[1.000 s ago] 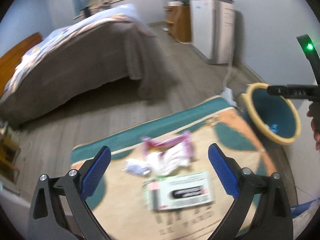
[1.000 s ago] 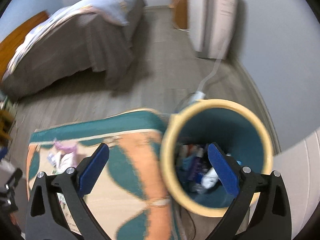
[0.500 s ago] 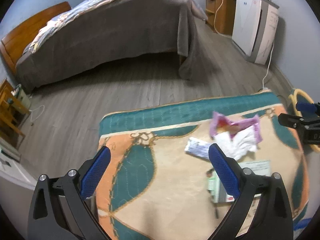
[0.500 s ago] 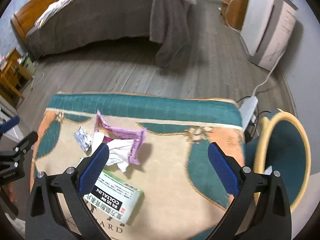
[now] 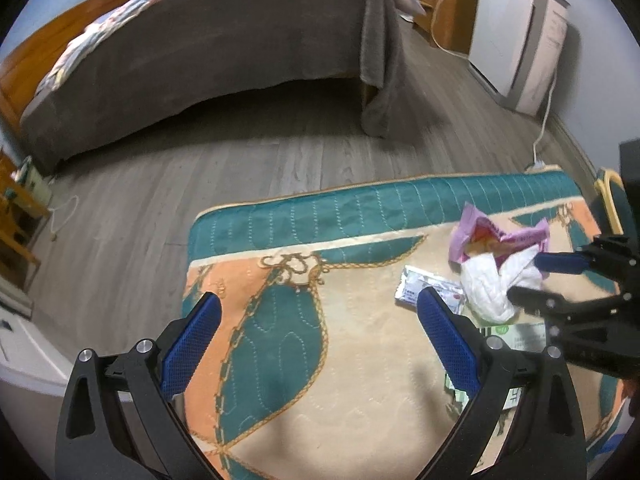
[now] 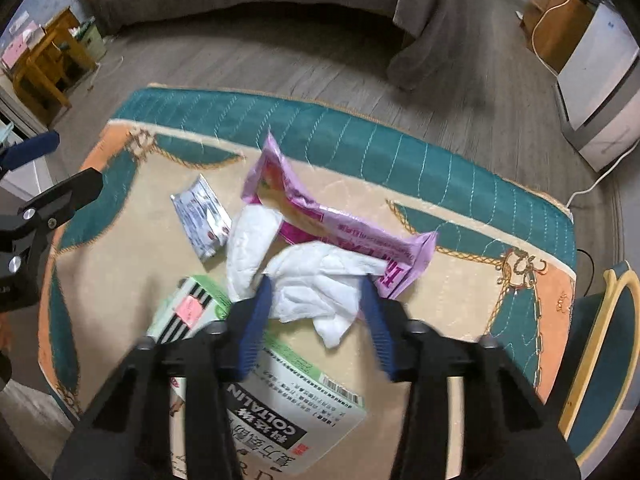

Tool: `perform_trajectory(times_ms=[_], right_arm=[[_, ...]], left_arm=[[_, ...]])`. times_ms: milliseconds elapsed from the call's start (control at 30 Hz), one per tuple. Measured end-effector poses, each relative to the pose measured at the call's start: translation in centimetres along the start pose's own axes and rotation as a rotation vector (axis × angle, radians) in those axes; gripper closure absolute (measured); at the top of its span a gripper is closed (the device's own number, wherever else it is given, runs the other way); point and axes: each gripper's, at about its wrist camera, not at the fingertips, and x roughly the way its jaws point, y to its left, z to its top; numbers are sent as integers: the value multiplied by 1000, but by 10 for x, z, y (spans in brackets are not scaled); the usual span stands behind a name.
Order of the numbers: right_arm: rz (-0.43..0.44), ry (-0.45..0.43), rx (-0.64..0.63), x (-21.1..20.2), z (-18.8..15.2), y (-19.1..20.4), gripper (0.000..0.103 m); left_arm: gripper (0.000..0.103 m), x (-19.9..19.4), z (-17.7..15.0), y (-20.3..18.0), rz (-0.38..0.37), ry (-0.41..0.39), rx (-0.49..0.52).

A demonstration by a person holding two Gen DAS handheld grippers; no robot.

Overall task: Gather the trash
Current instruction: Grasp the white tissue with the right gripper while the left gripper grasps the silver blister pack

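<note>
Trash lies on a patterned rug (image 6: 360, 148): a crumpled white tissue (image 6: 320, 284), a pink wrapper (image 6: 316, 216), a small silver sachet (image 6: 202, 216) and a green-and-white box (image 6: 280, 384). My right gripper (image 6: 316, 292) is low over the rug, its blue fingers on either side of the tissue, partly closed around it. It also shows in the left wrist view (image 5: 532, 276), at the tissue (image 5: 492, 284). My left gripper (image 5: 316, 340) is open and empty above the rug's left part. The teal bin with a yellow rim (image 6: 608, 360) stands at the rug's right end.
A bed with a grey cover (image 5: 240, 48) stands across the wood floor (image 5: 160, 200). A white appliance (image 5: 520, 32) with a cord stands at the far right wall. Wooden furniture (image 6: 44, 68) stands at the left.
My right gripper moved from the bin to the trash pile, came down and narrowed around the white tissue. My left gripper swung left, away from the pile.
</note>
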Motion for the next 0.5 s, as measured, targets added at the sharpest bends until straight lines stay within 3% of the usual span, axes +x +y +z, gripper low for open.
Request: perform_trajectory(times_ms=[33,67,300,500], right_arm=[[10,15,2,1,-1,-1,91],[31,27,14,1,-1,-4,96],[153,-44,90,-32,3,-29,99],[153,-114,119,-63,8,-52,99]], left_arm=[[6,2,0,-3,-4,3,8],[6,4,1,-5,-9,6,14],[6,18,2,-21,-33,30,53],[6,29,0,-34,-64,55,75]])
